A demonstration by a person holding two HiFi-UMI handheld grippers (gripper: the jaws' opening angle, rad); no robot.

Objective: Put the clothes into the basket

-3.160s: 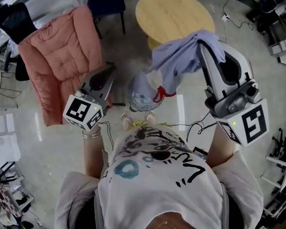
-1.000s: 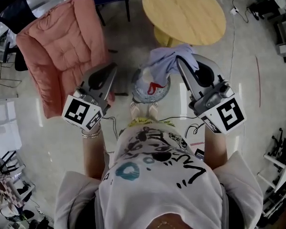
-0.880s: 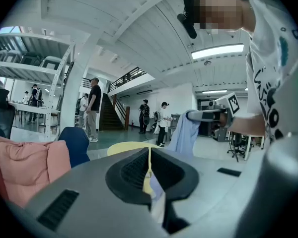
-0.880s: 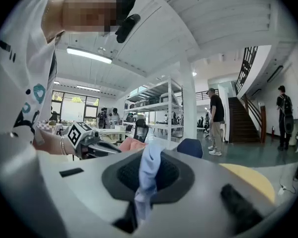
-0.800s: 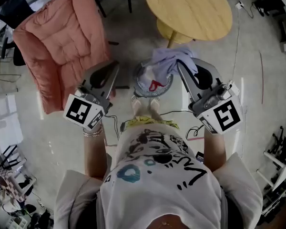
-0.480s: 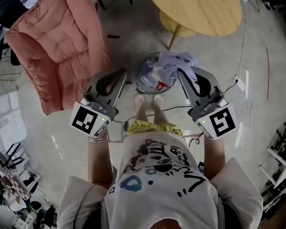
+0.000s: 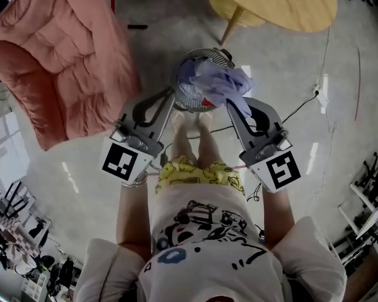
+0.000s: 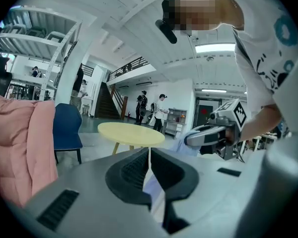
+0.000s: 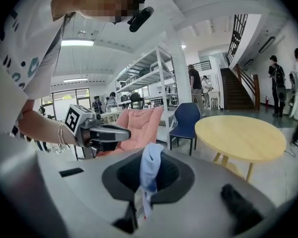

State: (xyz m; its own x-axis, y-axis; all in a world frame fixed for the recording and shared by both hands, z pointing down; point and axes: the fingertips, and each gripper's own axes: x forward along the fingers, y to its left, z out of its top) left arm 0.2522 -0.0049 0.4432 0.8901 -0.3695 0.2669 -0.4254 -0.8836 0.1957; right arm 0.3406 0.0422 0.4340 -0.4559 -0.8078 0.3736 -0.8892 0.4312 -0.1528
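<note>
The right claw (image 7: 229, 104) is clamped on the clothes (image 7: 219, 82) – in the right gripper view a fold of pale blue cloth stands up between its pads. From the head view the bundle, lilac-blue with a bit of red at its lower edge, hangs from that claw over the right half of the basket (image 7: 184, 87) and covers most of the opening. Whether the cloth rests on the bottom cannot be told.

The left claw (image 7: 169, 95) sits just beside the basket's left rim. Its pads are together with only a slit of light between them, and nothing is gripped.

The basket is round and stands on the pale floor (image 7: 88, 168), just ahead of the person's feet (image 7: 190, 123). A pink padded chair (image 7: 57, 49) is off to the left – well apart from it. A round yellow table (image 7: 283, 2) is beyond the basket on the right.
</note>
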